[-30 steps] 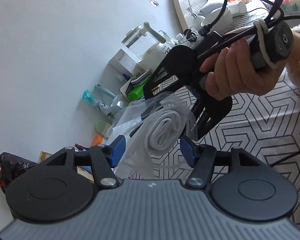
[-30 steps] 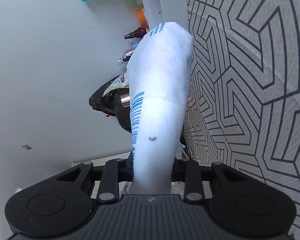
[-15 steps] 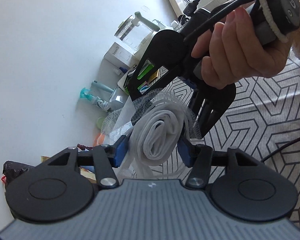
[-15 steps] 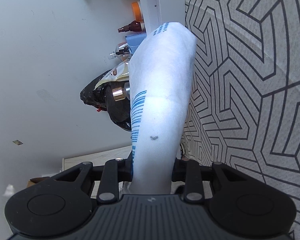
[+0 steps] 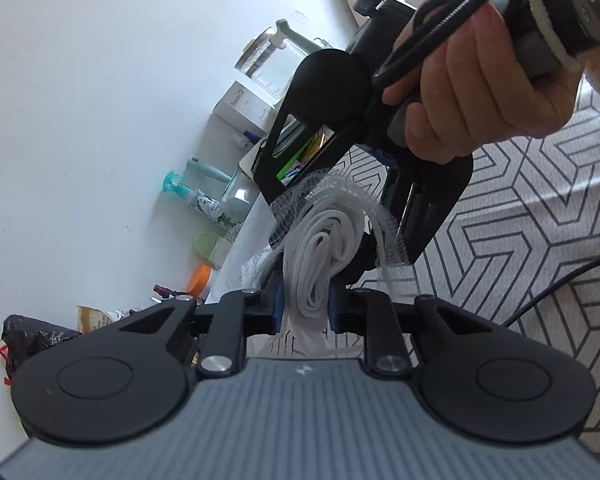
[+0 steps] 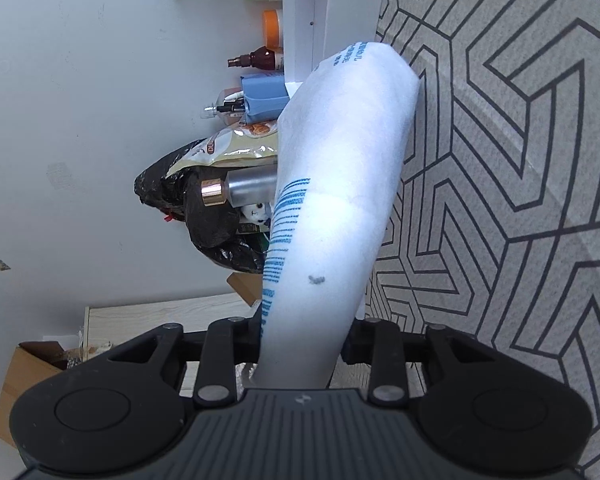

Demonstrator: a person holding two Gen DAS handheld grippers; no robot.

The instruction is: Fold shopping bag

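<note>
The white non-woven shopping bag with blue print (image 6: 340, 184) is rolled into a thick tube and held in the air above the grey worktop with its black geometric line pattern (image 6: 520, 160); its coiled end and white strap handles (image 5: 320, 256) show in the left view, with a bit of white netting around them. The left hand-held gripper (image 5: 304, 308) has narrowed over the last second and now pinches those coiled layers; the right hand-held gripper (image 6: 304, 340) stays clamped on the other end, the person's hand (image 5: 480, 92) having come closer. That suggests the roll is being squeezed tighter, late in the folding. The wall-side clutter of bottles, a white box (image 6: 324, 8) and a black plastic bag (image 6: 204, 216) lies just beside the tube; the patterned side offers open room.
</note>
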